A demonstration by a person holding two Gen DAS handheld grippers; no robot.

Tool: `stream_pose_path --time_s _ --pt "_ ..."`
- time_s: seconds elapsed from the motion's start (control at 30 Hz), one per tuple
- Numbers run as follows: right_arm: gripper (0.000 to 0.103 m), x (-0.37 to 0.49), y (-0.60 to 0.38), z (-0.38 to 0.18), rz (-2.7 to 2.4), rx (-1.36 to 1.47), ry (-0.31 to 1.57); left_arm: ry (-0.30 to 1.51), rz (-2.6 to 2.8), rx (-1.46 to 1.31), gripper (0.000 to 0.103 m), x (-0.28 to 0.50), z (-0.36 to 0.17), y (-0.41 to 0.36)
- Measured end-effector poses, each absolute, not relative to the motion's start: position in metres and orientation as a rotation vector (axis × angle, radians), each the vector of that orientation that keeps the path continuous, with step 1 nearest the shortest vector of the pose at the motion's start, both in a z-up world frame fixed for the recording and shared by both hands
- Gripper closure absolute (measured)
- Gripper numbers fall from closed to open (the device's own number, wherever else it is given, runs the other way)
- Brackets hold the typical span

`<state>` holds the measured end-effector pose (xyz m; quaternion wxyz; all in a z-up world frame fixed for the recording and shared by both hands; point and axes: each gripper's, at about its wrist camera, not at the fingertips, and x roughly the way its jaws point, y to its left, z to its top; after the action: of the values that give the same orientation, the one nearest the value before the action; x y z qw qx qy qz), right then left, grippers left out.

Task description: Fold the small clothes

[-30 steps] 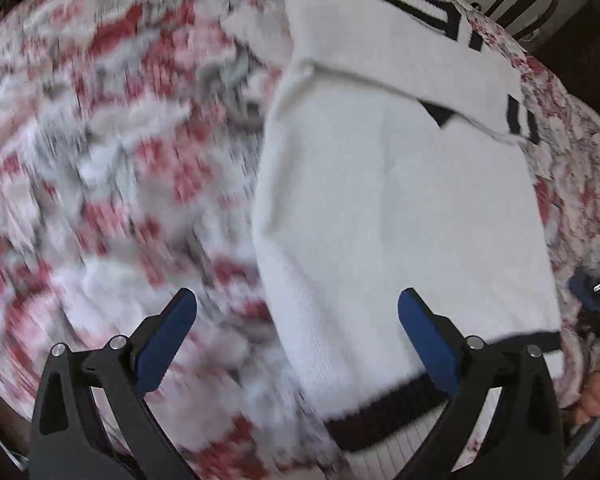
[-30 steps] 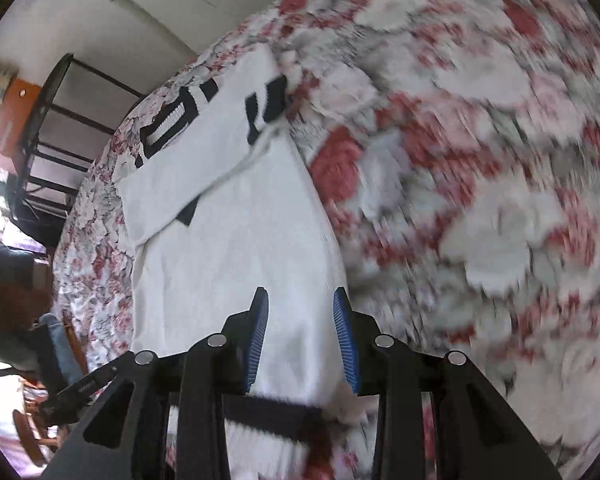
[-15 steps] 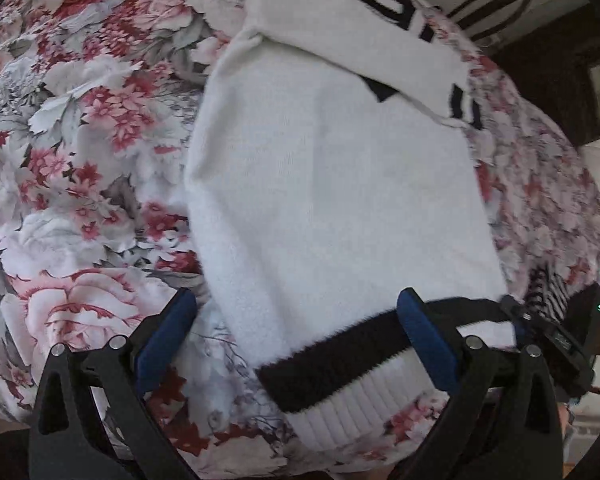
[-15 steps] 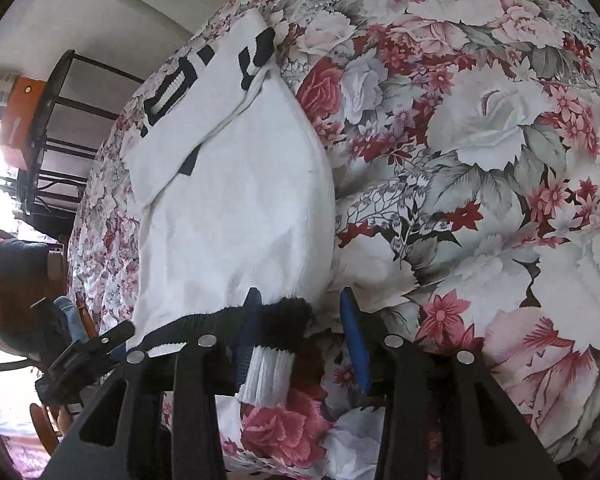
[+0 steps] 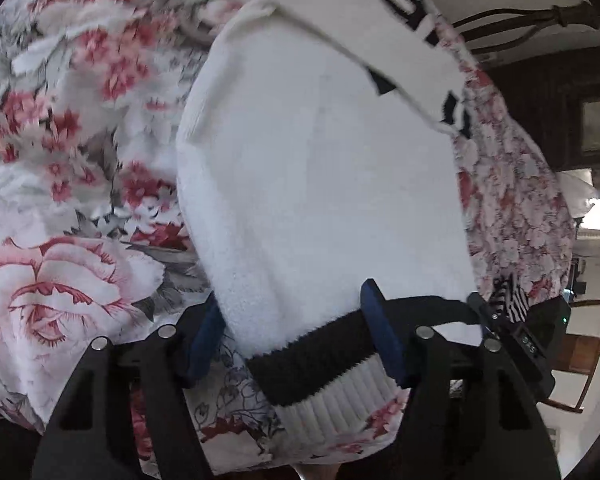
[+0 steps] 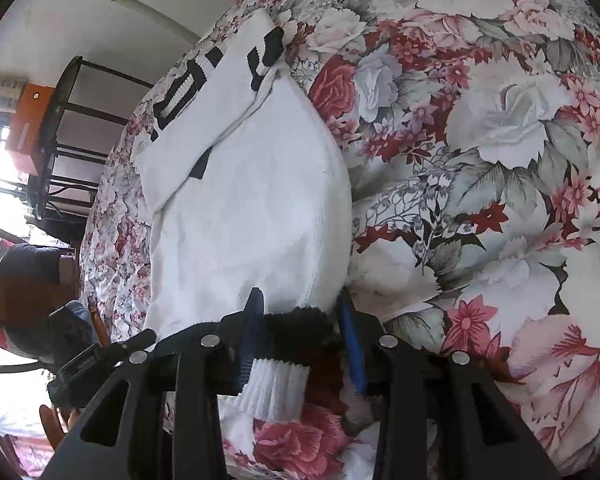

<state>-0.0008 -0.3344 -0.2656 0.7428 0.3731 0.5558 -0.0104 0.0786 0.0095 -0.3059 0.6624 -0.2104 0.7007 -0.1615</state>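
Observation:
A small white knitted sweater (image 5: 320,184) with black bands lies flat on a flowered bedspread (image 5: 60,160), sleeves folded across the far end. Its black and white ribbed hem (image 5: 324,364) is nearest. My left gripper (image 5: 296,340) is open, its blue pads on either side of the hem's left corner. In the right wrist view the sweater (image 6: 252,208) lies the same way, and my right gripper (image 6: 300,340) is open around the hem's right corner (image 6: 292,332). The other gripper shows at the hem's far end in each view.
The bedspread (image 6: 480,160) spreads wide to the right of the sweater. A dark metal rack (image 6: 60,120) stands by the wall beyond the bed. A wooden chair (image 5: 588,344) stands off the bed's right side.
Both grippers have moved in toward the sweater's hem. The left gripper's jaws have narrowed around the hem corner. The right gripper now straddles the other corner.

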Motion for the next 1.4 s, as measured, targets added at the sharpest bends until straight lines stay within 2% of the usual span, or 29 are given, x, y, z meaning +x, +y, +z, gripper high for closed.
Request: stream_pose_path --time_s 0.07,0.1,0.2,0.3,0.33,0.4,0.57,0.87,0.93,1.03,1.1,1.13,1.2,1.33,1.4 --pt "0.072 -0.004 -0.337 -0.27 -0.024 0.837 1.208 1.578 -0.368 -0.458 0.04 0.078 -0.305 0.006" --pt "0.073 -0.006 -0.338 -0.272 -0.023 0.849 1.195 1.571 -0.374 -0.448 0.044 0.078 -0.304 0.004" --pt "0.076 -0.01 -0.334 -0.271 -0.027 0.825 1.176 1.555 -0.38 -0.424 0.071 0.075 -0.306 0.0" --pt "0.077 -0.011 -0.33 -0.268 -0.025 0.799 1.161 1.546 -0.385 -0.431 0.082 0.075 -0.306 0.0" --pt "0.079 -0.011 -0.33 -0.267 -0.021 0.801 1.153 1.537 -0.389 -0.428 0.083 0.075 -0.306 0.0" --pt "0.091 -0.013 -0.331 -0.265 -0.004 0.828 1.125 1.515 -0.394 -0.438 0.087 0.075 -0.302 0.002" --pt "0.091 -0.022 -0.333 -0.252 0.0 0.86 1.054 1.474 -0.408 -0.501 0.089 0.071 -0.295 0.015" --pt "0.091 -0.035 -0.331 -0.254 0.007 0.911 1.075 1.467 -0.417 -0.518 0.091 0.058 -0.296 0.03" --pt "0.091 -0.034 -0.331 -0.259 0.002 0.928 1.09 1.493 -0.404 -0.498 0.089 0.059 -0.302 0.026" --pt "0.089 -0.033 -0.329 -0.26 0.006 0.923 1.107 1.513 -0.392 -0.509 0.077 0.061 -0.309 0.024" --pt "0.09 -0.033 -0.324 -0.259 -0.001 0.882 1.119 1.52 -0.392 -0.497 0.077 0.062 -0.311 0.021" --pt "0.091 -0.033 -0.323 -0.258 -0.002 0.873 1.121 1.518 -0.391 -0.484 0.079 0.062 -0.31 0.019" --pt "0.092 -0.033 -0.324 -0.25 -0.014 0.893 1.112 1.509 -0.391 -0.456 0.09 0.063 -0.305 0.016" --pt "0.092 -0.022 -0.321 -0.222 0.028 0.862 1.035 1.468 -0.397 -0.495 0.092 0.074 -0.291 0.017" --pt "0.092 -0.012 -0.328 -0.224 0.032 0.94 1.016 1.446 -0.41 -0.505 0.092 0.084 -0.283 0.016"
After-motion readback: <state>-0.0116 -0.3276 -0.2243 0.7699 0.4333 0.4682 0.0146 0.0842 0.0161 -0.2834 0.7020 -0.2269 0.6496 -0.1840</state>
